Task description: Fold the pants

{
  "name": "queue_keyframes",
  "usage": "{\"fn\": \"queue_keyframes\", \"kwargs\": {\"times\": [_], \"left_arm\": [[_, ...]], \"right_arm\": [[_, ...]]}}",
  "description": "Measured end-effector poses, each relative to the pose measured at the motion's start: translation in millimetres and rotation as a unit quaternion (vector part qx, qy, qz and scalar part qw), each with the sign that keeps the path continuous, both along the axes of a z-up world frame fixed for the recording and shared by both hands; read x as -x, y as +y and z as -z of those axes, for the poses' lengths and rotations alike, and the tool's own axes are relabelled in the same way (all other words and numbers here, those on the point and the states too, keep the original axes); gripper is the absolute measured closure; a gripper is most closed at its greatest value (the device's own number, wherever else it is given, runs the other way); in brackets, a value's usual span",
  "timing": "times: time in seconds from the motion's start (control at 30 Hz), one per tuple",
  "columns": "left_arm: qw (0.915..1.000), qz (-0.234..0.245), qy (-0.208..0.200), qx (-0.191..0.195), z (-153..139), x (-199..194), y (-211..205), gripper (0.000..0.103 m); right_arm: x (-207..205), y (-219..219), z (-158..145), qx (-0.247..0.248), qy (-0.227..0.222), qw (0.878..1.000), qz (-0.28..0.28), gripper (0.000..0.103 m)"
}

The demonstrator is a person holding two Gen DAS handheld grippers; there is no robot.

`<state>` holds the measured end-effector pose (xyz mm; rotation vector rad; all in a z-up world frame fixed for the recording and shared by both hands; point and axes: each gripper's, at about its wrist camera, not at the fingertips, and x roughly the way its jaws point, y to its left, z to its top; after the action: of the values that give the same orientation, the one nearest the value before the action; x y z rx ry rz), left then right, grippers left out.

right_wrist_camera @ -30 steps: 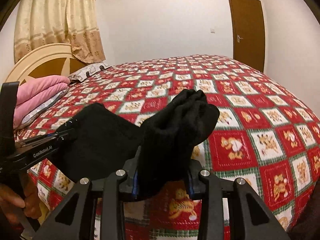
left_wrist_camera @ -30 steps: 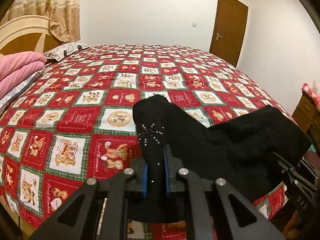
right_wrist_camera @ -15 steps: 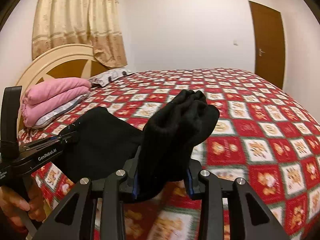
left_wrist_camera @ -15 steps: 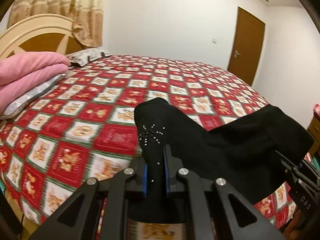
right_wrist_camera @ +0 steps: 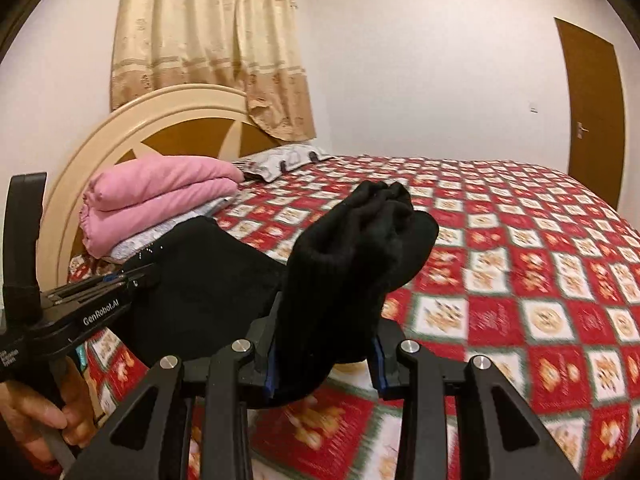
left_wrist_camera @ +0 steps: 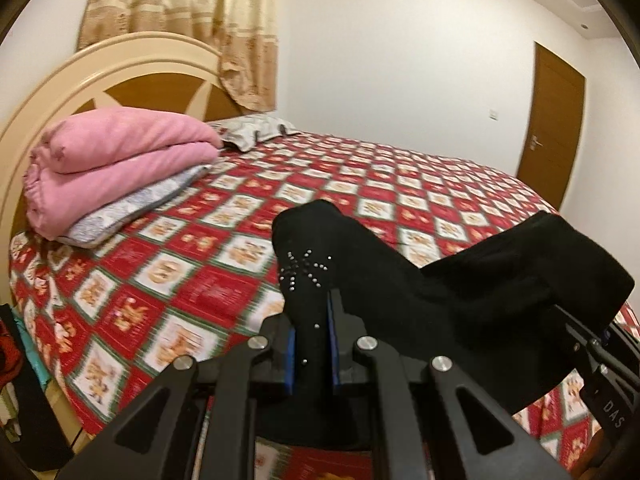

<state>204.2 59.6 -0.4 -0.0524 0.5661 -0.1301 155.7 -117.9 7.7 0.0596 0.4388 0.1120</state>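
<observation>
Pants (left_wrist_camera: 472,304), black and bunched, hang in the air between the two grippers above the near edge of the bed (left_wrist_camera: 224,280), so no fold looks laid down yet. The left gripper (left_wrist_camera: 311,350) has its blue pads squeezed tight on a narrow studded strip of the cloth, and the right gripper (right_wrist_camera: 324,364) is clamped around a thicker wad whose end flops forward over the jaws. As I judge it, the work is early: the garment has yet to be spread flat and folded on the quilt. Open room is generous, since most of the red patchwork cover lies bare ahead. The pink folded blanket (right_wrist_camera: 160,192) and a pillow (right_wrist_camera: 280,162) crowd the headboard (right_wrist_camera: 168,120) side, and the bed's near edge drops away just below the tools.
</observation>
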Motion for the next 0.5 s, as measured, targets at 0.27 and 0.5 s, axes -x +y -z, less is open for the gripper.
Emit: {"fn": "queue_keyframes", "kwargs": {"times": [0.27,0.5], "left_arm": [[0.9994,-0.034,-0.006,0.004,-4,-25,29,0.09],[0.9983,-0.056,-0.017,-0.007,0,-54,38,0.09]], "right_arm": [[-40,32,-7,0.006,-0.01,1.0,-0.023,0.067],[-75,42,-3,0.025,-0.019,0.999,-0.03,0.067]]}}
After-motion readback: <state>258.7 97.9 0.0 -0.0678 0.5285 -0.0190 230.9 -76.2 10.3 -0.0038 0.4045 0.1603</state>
